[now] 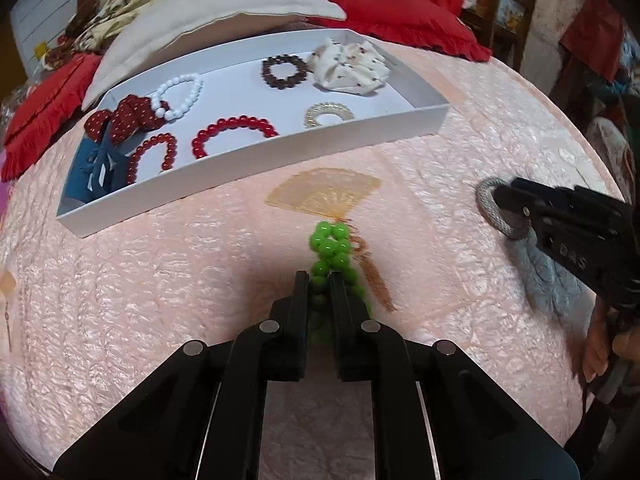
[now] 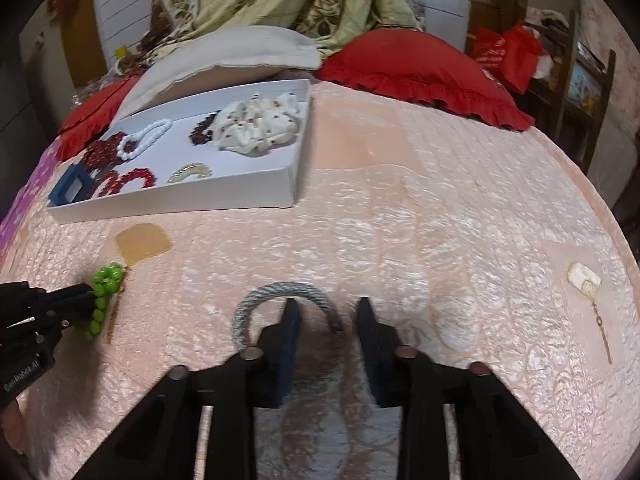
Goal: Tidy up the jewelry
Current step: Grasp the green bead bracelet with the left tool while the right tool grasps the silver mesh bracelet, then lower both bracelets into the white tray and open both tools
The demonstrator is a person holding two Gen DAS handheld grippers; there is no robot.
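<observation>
My left gripper (image 1: pixel 319 280) is shut on a green bead bracelet (image 1: pixel 330 246) low over the pink bedspread; it also shows in the right wrist view (image 2: pixel 105 286). My right gripper (image 2: pixel 326 308) is open, its fingers astride one side of a grey braided ring (image 2: pixel 256 300), which also shows in the left wrist view (image 1: pixel 486 204). A white tray (image 1: pixel 248 168) behind holds red, white and dark bead bracelets, a gold ring, a cream scrunchie (image 1: pixel 348 66), a red dotted bow and a blue box.
A beige pillow (image 1: pixel 208 16) and red pillows (image 1: pixel 400 12) lie behind the tray. A small cream pendant (image 2: pixel 586 280) lies at the right of the bedspread. A wooden chair stands at the far right.
</observation>
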